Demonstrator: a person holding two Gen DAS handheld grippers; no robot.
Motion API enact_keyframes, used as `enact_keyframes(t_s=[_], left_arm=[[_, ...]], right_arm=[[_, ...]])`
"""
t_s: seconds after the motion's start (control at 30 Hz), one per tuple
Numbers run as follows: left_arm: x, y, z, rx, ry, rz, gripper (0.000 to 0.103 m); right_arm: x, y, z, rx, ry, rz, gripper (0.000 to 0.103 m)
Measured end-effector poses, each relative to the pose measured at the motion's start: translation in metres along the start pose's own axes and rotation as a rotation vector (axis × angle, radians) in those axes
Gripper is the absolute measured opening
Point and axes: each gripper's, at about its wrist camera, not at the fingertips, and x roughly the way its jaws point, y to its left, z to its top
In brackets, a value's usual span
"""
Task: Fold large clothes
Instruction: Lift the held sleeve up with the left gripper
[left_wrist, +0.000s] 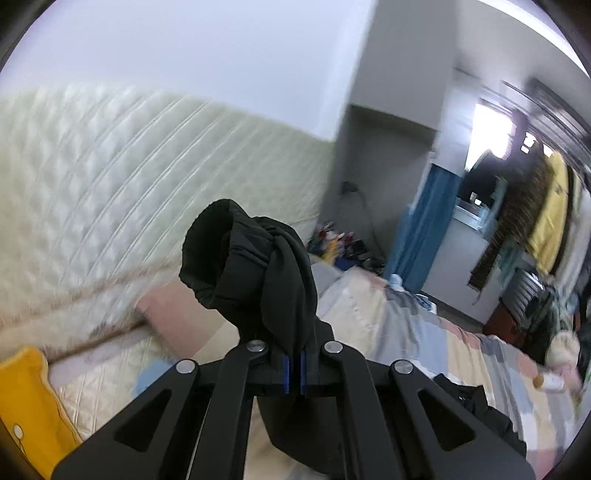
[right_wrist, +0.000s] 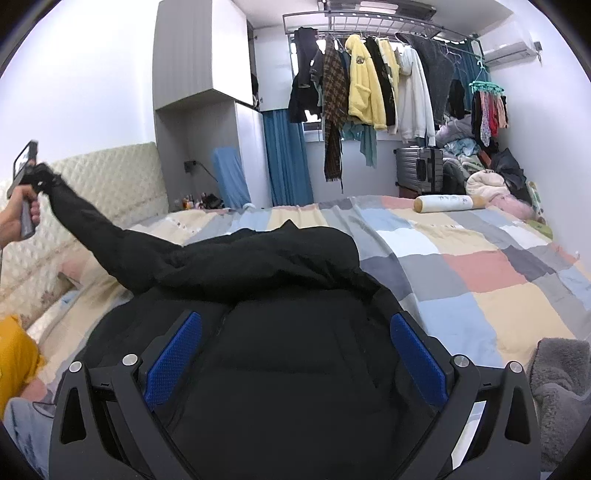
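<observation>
A large black jacket (right_wrist: 280, 295) lies on the patchwork bedspread (right_wrist: 480, 266). My left gripper (left_wrist: 293, 369) is shut on the black sleeve cuff (left_wrist: 236, 258) and holds it lifted toward the quilted headboard. In the right wrist view the left gripper (right_wrist: 31, 181) shows at far left with the sleeve (right_wrist: 110, 236) stretched up to it. My right gripper (right_wrist: 295, 354) is open and hovers just over the jacket's body, its blue pads (right_wrist: 173, 354) on either side.
A cream quilted headboard (left_wrist: 110, 177) backs the bed. A hanging rail with several clothes (right_wrist: 369, 81), a grey suitcase (right_wrist: 419, 170) and a clothes pile stand beyond the bed. A white bolster (right_wrist: 447, 203) lies at the far edge. A grey fleece (right_wrist: 561, 387) lies at right.
</observation>
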Motion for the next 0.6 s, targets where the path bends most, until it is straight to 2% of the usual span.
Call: enact_keyframes(t_s=[0.07,0.23,0.33,0.4,0.6], left_arm=[[-0.010,-0.031,-0.001,0.071,-0.018,-0.043,0.003],[-0.032,-0.099,-0.009,0.114,-0.042,-0.131,0.003],[-0.035,-0.139,-0.015,0.188,-0.016,-0.182,0.003],[-0.037,-0.173,-0.026,0.284,0.000,-0.175,0.003],[-0.047,-0.245,-0.068,0.359,0.020,-0.276,0.003]], right_arm=[[0.002,-0.005,-0.002,0.016,0.007,0.013,0.103],[0.000,-0.010,-0.001,0.012,0.000,0.046,0.103],[-0.007,-0.012,0.003,-0.006,-0.025,0.050,0.103],[-0.012,-0.015,0.002,-0.004,-0.039,0.057,0.103],[-0.011,-0.021,0.003,0.006,-0.032,0.093,0.103]])
